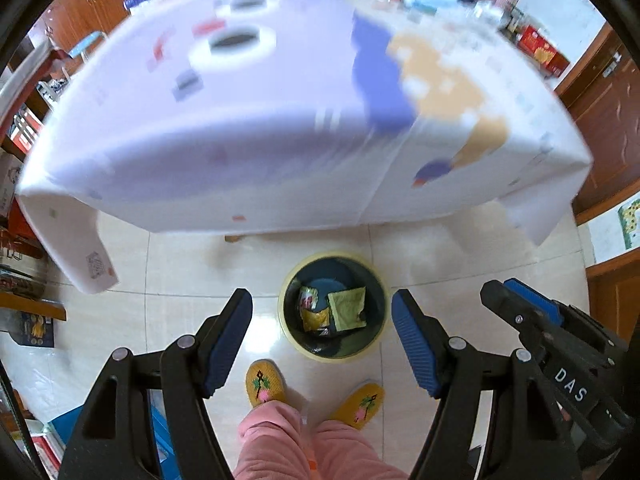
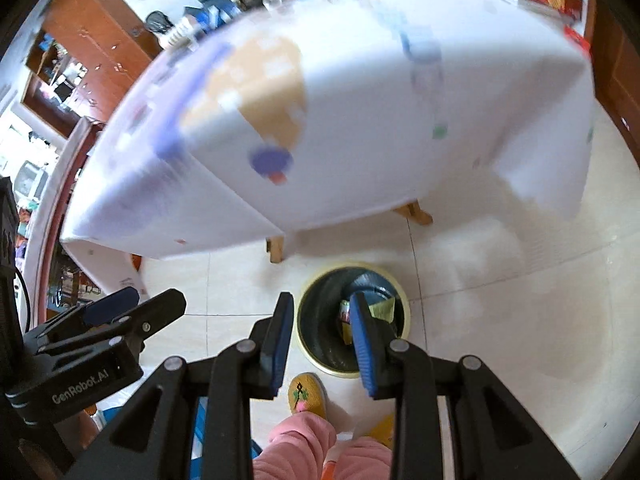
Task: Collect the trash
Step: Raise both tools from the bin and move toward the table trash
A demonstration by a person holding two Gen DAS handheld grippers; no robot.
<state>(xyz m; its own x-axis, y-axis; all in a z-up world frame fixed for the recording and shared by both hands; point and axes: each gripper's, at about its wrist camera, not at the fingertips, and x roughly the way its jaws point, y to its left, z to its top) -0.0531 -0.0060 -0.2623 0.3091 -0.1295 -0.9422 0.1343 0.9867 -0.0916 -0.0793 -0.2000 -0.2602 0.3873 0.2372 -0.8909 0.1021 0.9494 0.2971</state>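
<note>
A round trash bin with a yellowish rim (image 1: 335, 257) stands on the tiled floor below both grippers. Inside it lie a yellow-green wrapper (image 1: 347, 308) and a crumpled colourful wrapper (image 1: 311, 309). My left gripper (image 1: 322, 296) hangs high above the bin, pointing down, open wide with nothing between its blue pads. My right gripper (image 2: 321, 298) is also above the bin (image 2: 352, 267), open less wide and empty. Each gripper shows at the edge of the other's view: the right gripper (image 1: 506, 286) and the left gripper (image 2: 154, 300).
A table under a white patterned cloth (image 1: 248, 160) stands just beyond the bin, blurred, with a white tape roll (image 1: 232, 46) and clutter at its far edge. Wooden table legs (image 2: 276, 248) are close to the bin. A person's feet in yellow slippers (image 1: 264, 384) stand before it.
</note>
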